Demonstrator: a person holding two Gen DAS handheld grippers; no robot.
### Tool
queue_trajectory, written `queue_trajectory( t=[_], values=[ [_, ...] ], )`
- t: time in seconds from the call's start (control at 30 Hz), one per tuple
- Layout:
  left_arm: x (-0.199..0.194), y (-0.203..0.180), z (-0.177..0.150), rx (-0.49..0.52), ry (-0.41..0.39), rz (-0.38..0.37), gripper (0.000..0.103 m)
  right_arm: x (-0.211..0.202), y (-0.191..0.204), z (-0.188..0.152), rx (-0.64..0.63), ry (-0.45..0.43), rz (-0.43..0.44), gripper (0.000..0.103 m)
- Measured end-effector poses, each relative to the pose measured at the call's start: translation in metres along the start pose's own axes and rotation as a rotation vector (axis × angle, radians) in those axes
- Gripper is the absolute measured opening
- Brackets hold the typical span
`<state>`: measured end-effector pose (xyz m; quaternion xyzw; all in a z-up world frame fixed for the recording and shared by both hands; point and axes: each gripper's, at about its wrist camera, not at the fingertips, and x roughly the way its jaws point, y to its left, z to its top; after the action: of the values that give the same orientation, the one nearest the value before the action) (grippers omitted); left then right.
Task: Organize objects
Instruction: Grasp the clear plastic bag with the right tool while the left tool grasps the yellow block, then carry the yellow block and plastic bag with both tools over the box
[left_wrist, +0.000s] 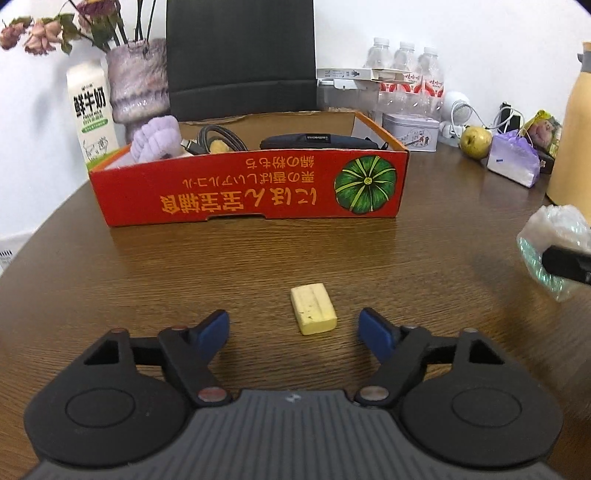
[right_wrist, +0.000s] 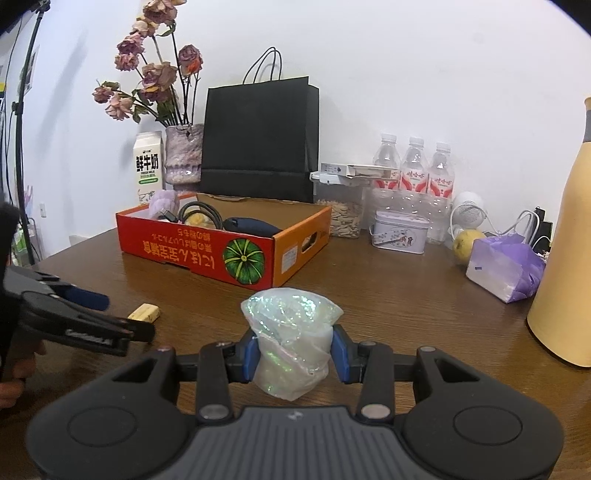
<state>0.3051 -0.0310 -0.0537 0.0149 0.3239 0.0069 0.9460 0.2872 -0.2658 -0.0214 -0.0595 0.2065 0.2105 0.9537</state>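
Now, with left gripper (left_wrist: 293, 326) fingers spread around the yellow block (left_wrist: 314, 308), center and squeeze, keeping right gripper (right_wrist: 293, 356) pinching the shiny bag (right_wrist: 291, 336).

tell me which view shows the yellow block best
The left wrist view: the yellow block lies centred on the table, whole, its top and sides clear. The right wrist view shows it small at the left, partly hidden behind the left gripper.
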Motion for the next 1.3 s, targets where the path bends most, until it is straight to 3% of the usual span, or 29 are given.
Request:
queue_trajectory(
  t=[0.13,0.27,0.57,0.9,1.3],
  values=[
    [0.0,-0.004,0.001,0.005,-0.006,-0.011,0.064,0.001,0.003,-0.001,-0.01,0.007,0.007,0.039],
    [-0.002,-0.009,0.002,0.024,-0.019,-0.045,0.022,0.003,0.004,-0.002,-0.014,0.016,0.006,0.039],
    [-0.007,-0.005,0.003,0.0,-0.04,-0.058,0.022,0.01,0.01,-0.004,-0.028,0.033,0.0,0.039],
    [-0.037,0.003,0.004,0.001,-0.168,-0.067,0.022,0.015,0.024,-0.002,-0.022,0.022,-0.016,0.039],
    [-0.065,0.044,-0.003,-0.032,-0.238,-0.034,0.022,0.021,0.076,0.012,-0.007,0.003,0.024,0.039]
  ],
)
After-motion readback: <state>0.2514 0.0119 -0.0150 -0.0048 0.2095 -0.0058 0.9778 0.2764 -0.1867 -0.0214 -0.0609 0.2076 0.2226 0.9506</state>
